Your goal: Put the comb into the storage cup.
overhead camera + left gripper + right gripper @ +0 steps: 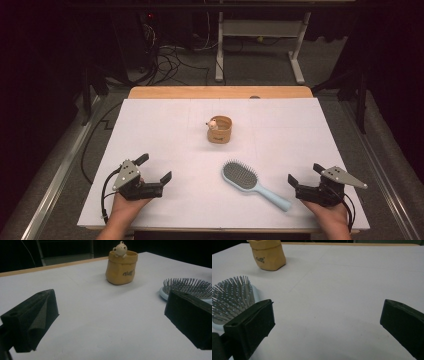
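Note:
A tan, sack-shaped holder (220, 129) with a small bear figure on its rim stands upright near the middle of the white table (165, 125). A light blue hairbrush (252, 183) lies bristles up at the front, handle pointing to the near right. My left gripper (154, 169) rests open near the front left, with nothing between its jaws. My right gripper (305, 174) sits open at the front right, just right of the brush handle. The left gripper view has the holder (121, 267) ahead and the brush head (188, 287) at right. In the right gripper view the brush head (233, 297) is at left, the holder (268, 255) far left.
A wooden strip (220, 92) runs along the table's far edge. Beyond it are cables on the floor (175, 60) and a white desk frame (260, 35). Dark stands flank both sides of the table.

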Demonstrator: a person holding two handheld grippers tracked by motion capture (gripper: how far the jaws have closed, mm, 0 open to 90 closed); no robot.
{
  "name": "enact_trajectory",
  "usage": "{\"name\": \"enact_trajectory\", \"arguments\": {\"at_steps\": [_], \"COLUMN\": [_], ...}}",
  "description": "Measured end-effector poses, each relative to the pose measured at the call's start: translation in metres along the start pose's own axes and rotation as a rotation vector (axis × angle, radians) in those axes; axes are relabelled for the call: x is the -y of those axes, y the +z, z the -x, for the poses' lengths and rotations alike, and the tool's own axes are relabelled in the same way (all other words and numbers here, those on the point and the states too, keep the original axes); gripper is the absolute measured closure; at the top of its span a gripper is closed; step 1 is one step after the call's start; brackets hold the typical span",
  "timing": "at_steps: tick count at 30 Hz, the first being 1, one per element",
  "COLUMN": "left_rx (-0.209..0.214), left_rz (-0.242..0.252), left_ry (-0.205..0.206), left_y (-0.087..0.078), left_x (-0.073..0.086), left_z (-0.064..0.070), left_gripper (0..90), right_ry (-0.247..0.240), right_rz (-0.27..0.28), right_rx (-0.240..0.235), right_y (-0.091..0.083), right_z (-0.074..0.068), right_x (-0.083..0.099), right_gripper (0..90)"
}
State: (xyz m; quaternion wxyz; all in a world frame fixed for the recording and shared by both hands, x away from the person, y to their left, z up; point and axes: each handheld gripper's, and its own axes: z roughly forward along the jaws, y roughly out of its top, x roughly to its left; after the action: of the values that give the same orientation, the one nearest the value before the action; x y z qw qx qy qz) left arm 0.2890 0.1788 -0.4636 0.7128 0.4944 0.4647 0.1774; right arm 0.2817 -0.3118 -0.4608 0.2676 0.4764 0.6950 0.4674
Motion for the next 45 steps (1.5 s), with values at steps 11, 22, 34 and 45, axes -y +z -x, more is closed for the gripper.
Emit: {"name": "enact_trajectory", "arguments": {"at_steps": [11, 22, 34, 45], "left_rx": [0.017, 0.022, 0.016, 0.012], "left_rz": [-0.021, -0.019, -0.008, -0.004], "left_ry": [-0.013, -0.004, 0.000, 0.008], "left_y": [0.000, 0.000, 0.001, 0.000], "left_x": [0.002, 0.003, 0.001, 0.002], "left_z": [0.002, 0.003, 0.001, 0.002], "left_gripper": [0.2, 0.1, 0.2, 0.2], "right_ry": [-0.051, -0.061, -0.059, -0.073], "right_rz": [-0.008, -0.093, -0.199, -0.273], "right_rx": [0.039, 0.052, 0.044, 0.055], "right_y": [0.000, 0.006, 0.012, 0.015], "right_z": [-0.003, -0.002, 0.000, 0.000], "right_x": [-0.005, -0.006, -0.002, 0.000], "right_gripper": [0.1, 0.1, 0.1, 0.1]}}
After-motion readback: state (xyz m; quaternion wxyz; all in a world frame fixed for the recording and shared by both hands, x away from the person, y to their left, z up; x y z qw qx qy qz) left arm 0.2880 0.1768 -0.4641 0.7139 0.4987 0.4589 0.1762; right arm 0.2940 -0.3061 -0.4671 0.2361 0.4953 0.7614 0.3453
